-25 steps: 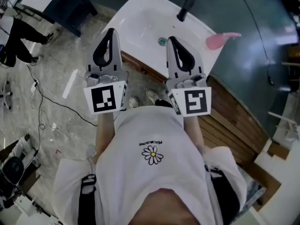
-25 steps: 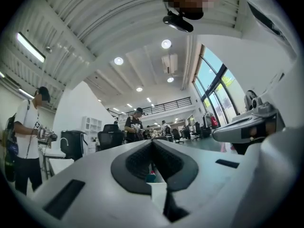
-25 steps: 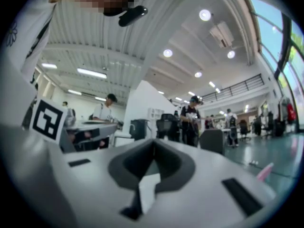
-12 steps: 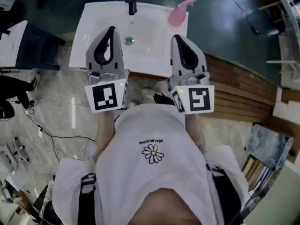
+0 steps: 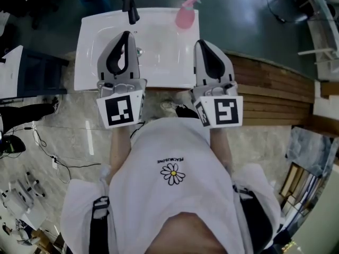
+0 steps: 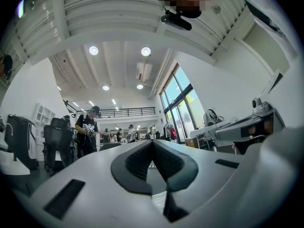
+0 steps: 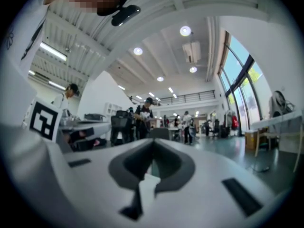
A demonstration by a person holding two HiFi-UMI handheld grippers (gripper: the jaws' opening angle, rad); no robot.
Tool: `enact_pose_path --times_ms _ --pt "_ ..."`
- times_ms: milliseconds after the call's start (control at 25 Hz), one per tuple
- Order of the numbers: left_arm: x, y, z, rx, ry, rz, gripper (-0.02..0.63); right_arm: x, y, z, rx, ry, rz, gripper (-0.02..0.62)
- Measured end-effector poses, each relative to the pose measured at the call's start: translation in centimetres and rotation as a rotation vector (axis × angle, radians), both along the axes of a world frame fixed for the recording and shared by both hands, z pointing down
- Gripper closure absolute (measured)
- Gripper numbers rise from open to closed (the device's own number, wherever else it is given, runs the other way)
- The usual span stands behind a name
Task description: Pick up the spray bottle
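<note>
One white sink [image 5: 85, 62] is being seen from above at the left of the head view, with one black faucet [image 5: 130, 9] at its back rim. The left claw [image 5: 125, 36] is being held over the basin, its jaws being kept clenched with nothing between them. One black-and-white square pattern, the left marker [image 5: 121, 110], is being shown on its cube. One pink spray bottle [image 5: 185, 14] is being left upright on the sink's back right corner, apart from both claws and just beyond the tip of the right one. The right claw [image 5: 202, 45] is being held over the sink's right part, likewise clenched and empty, with the right marker [image 5: 222, 111] being shown on its cube. Two claws and two markers are thus being counted. Lower down, on the white shirt [image 5: 175, 205], one daisy [image 5: 172, 174] is being displayed beneath a single line of small print that is too small to be read with certainty. At the far right, wooden slats [image 5: 275, 91] are being seen beside the sink.
</note>
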State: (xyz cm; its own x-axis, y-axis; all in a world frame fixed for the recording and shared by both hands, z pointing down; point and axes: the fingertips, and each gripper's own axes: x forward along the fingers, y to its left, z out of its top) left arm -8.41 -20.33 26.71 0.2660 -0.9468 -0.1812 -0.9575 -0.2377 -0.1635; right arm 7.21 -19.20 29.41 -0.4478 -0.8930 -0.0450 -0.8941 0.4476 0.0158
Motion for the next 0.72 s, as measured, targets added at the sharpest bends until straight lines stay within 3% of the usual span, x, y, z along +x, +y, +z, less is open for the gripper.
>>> enact_pose_path --times_ms 320,720 --pt "-1.0 -0.3 0.5 -0.013 -0.008 -0.043 0.586 -0.3 -3.5 3.0 -0.088 0.041 0.0 0.565" --pt "-1.5 -1.0 1.2 -0.029 -0.017 -0.1 0.586 1.2 -7.8 3.3 -0.092 0.034 0.003 0.565"
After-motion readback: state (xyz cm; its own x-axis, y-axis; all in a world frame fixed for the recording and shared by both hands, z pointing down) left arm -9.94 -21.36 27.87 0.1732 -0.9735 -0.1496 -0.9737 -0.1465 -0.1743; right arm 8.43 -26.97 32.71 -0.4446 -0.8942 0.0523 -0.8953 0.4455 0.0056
